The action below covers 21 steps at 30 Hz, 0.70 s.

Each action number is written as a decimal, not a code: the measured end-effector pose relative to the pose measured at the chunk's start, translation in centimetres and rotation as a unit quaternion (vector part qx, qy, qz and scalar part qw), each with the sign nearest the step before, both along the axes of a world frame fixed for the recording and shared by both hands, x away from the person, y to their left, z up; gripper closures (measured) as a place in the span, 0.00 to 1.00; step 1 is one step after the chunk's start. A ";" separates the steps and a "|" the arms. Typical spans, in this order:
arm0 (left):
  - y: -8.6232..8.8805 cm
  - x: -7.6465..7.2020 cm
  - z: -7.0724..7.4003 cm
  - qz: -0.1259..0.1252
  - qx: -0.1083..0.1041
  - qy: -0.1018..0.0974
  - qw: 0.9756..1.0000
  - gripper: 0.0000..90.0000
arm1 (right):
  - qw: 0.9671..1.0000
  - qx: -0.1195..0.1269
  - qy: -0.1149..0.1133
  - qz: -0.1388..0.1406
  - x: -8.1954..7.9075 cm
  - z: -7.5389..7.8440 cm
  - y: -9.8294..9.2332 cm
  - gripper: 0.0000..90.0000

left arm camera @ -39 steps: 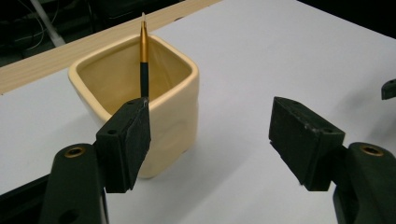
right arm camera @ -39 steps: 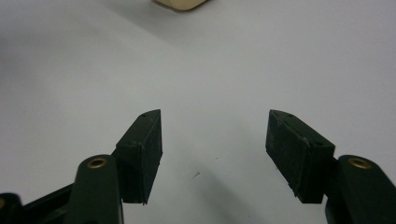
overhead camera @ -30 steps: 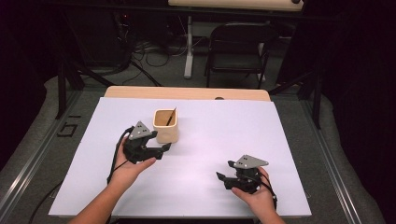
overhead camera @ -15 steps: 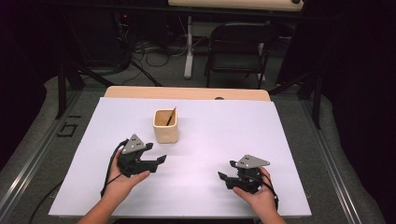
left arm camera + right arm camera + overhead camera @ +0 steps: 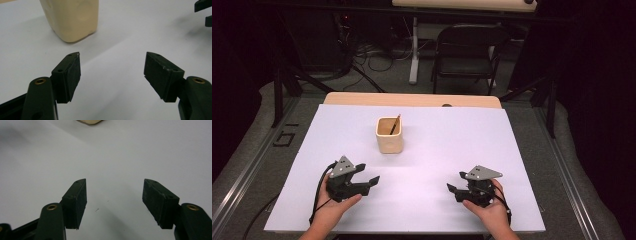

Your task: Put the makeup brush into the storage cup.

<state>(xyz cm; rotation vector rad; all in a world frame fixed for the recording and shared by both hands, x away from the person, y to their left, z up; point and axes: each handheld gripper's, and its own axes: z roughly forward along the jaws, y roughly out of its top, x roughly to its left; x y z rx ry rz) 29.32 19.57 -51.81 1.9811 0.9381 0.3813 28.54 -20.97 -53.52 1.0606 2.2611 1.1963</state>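
At the near edge of the white table, a person's two hands each hold a black gripper resting low over the surface. Left gripper has its jaws spread wide with nothing between them; right gripper is likewise wide and empty. Beyond them, toward the table's middle and nearer the left gripper, a cream square cup stands upright, a thin brown stick leaning inside it. Past the table's far edge, a dark folding chair stands on the floor.
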 end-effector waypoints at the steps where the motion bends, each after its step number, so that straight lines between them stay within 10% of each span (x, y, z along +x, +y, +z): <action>1: 0.1 0.0 -0.1 0.000 0.003 -0.001 1.000 0.33 | 1.000 0.001 0.000 -0.001 0.0 0.0 0.0 0.40; 21: 2.3 -0.6 -1.5 0.016 0.008 -0.004 1.000 0.34 | 1.000 -0.005 0.003 -0.023 -0.5 -0.5 -2.4 0.40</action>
